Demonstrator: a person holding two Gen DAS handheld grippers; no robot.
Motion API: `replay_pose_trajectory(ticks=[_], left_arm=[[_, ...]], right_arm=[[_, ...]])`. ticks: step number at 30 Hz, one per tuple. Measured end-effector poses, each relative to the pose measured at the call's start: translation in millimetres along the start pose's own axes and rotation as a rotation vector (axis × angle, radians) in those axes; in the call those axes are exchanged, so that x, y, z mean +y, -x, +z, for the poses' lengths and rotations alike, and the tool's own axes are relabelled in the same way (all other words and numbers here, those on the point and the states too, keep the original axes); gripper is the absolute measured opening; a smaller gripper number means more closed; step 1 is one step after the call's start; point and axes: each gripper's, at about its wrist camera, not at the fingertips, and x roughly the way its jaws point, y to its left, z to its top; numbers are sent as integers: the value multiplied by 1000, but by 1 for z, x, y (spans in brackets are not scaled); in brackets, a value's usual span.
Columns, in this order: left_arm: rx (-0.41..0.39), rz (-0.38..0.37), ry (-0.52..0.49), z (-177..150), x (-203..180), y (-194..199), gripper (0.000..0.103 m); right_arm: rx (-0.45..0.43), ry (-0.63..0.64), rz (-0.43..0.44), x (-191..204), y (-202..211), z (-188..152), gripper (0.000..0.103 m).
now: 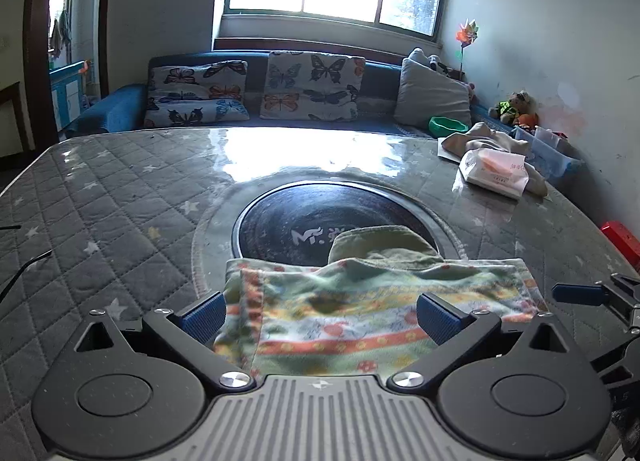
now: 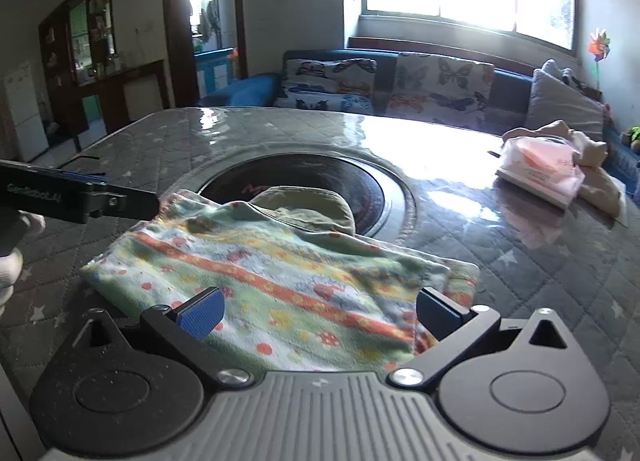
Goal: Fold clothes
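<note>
While both claws sit low at the near edge of the table, your left gripper has its jaws spread wide, blue pads either side of the printed garment, nothing pinched. Your right gripper is the same: jaws apart, straddling the cloth's near edge, not clamped on it.

The printed garment lies near-centre on the quilted cover, doubled over; layered edges show at its right side. Its far edge overlaps the dark round plate set in the tabletop. An olive-green cloth pokes out at the far side, under or inside it, can't tell which.

The wide jaws fit either a grab of the near hem or a let-go after laying a fold; the pictures don't settle which.

At far right, a tissue pack rests against a beige cloth, well apart from the work. A sofa sits beyond the table.
</note>
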Motion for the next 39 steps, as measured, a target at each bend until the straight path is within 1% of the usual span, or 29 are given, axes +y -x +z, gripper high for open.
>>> replay_pose_trajectory(ticks=[5,14,19,32,37,39], left_arm=[[-10,15,-2,-5,-3,9,103],[-26,9,-16,-18,-9,23,103],[-14,-4,-1,-25,-11,28,103],[14,7,-17,-52,-25,38,103],[17,19,-6,-55,-20,39,103],[22,28,7,-55,-14,38,103]], right_arm=[[-12,-20,10,3,9,-2,103],[-22,-42,-2,7,20,-10,103],[-46,-30,-4,13,29,-16,103],[-61,0,-23,30,45,-36,103],[-54,22,-3,36,47,-37,103],[-46,50,11,42,46,-35,103]])
